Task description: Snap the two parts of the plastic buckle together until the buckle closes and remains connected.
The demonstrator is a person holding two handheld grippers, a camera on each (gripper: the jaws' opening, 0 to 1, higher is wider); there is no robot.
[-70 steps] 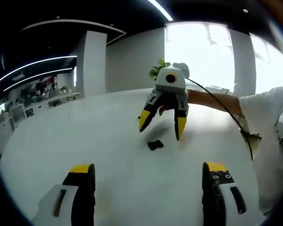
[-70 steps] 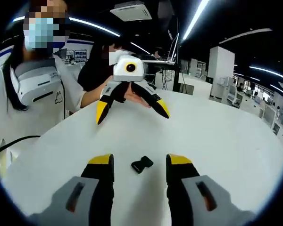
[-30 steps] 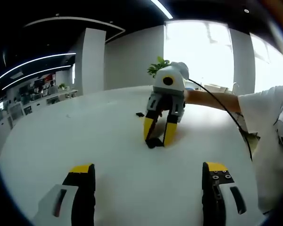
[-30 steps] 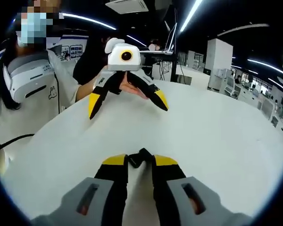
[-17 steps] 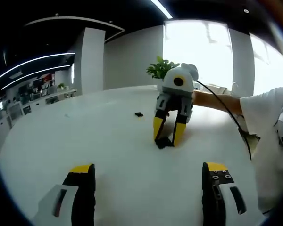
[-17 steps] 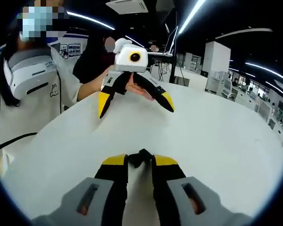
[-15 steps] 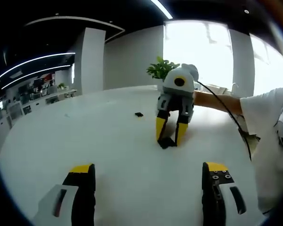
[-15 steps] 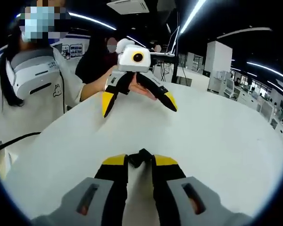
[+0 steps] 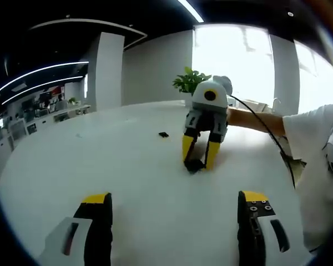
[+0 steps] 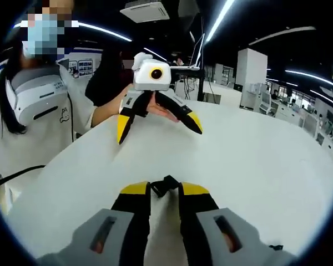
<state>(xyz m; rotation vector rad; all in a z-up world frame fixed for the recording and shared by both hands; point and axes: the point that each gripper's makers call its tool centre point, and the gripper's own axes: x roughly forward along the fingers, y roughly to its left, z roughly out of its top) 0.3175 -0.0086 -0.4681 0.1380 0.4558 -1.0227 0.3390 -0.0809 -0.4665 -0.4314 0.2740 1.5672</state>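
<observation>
Right claw (image 10: pixel 164 188) lifted slightly since 0.5 s ago, clamping black buckle piece (image 10: pixel 165 184) at lower centre | left claw (image 10: pixel 158 124) spread wide, holding nothing | second buckle piece (image 9: pixel 163 134) on desk (image 9: pixel 127 183), centre-left

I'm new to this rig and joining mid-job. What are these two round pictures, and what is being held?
A person holds a two-jaw gripper in each hand, each carrying a fisheye camera. In the left gripper view, the left gripper is open over the white table, facing the right gripper, which pinches a black buckle piece. A second small black piece lies farther off on the table. In the right gripper view, the right gripper's jaws stand shut on that buckle piece, and the left gripper hovers open beyond it.
</observation>
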